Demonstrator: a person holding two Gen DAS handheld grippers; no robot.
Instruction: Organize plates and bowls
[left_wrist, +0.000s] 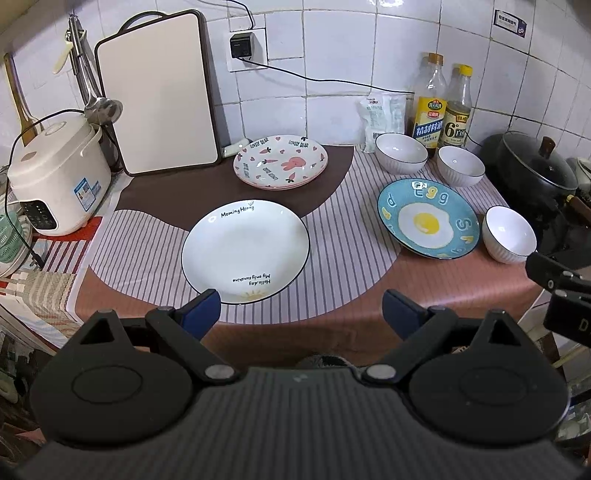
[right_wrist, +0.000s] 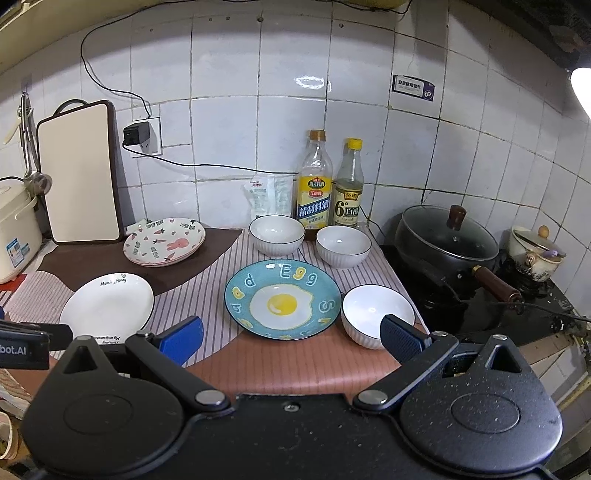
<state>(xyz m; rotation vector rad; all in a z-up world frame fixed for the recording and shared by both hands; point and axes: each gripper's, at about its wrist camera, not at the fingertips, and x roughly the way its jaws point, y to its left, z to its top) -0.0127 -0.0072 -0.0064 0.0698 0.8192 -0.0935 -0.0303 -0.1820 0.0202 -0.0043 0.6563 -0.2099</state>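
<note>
Cluttered counter: rice cooker (left_wrist: 59, 173) far left, cutting board (left_wrist: 159, 96) leaning on the tiled wall, two bottles (left_wrist: 441, 103) and a white packet (left_wrist: 380, 120) at the back, black lidded pan (right_wrist: 448, 238) on the stove at right. Nothing lies between the grippers and the dishes. Left gripper (left_wrist: 301, 314) hovers at the counter's front edge, jaws spread wide, holding nothing; white plate (left_wrist: 245, 251) sits just ahead, its near rim by the left finger. Rabbit plate (left_wrist: 280, 162) sits farther back on the brown patch of the mat. Right gripper (right_wrist: 291, 338) also wide open and empty; egg plate (right_wrist: 282, 299) lies just ahead between the fingers, near bowl (right_wrist: 376, 314) just right of it, partly behind the right finger. Two more bowls (right_wrist: 277, 234) (right_wrist: 343, 245) stand behind the egg plate, before the bottles.
</note>
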